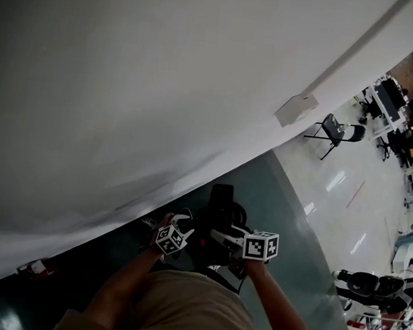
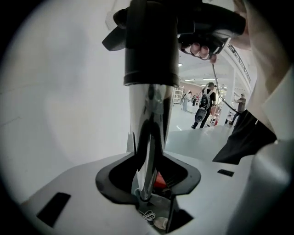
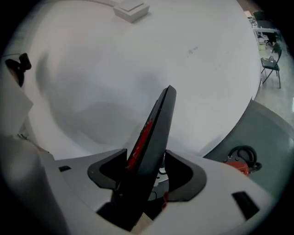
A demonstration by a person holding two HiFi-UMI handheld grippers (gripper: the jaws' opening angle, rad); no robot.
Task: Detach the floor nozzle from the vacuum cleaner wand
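A shiny chrome wand with a black collar at its top runs up out of my left gripper. Its dark jaw pads close against the tube on both sides. A hand holds a black part above the collar. My right gripper is shut on a flat black floor nozzle with a red strip, seen edge-on and slanting up to the right. In the head view both grippers, left and right, meet at the black vacuum part by the wall.
A white wall with a small box fills most of the view. On the grey floor lie a coiled black hose with a red part. A folding chair and other vacuum cleaners stand to the right. A person with a backpack stands far off.
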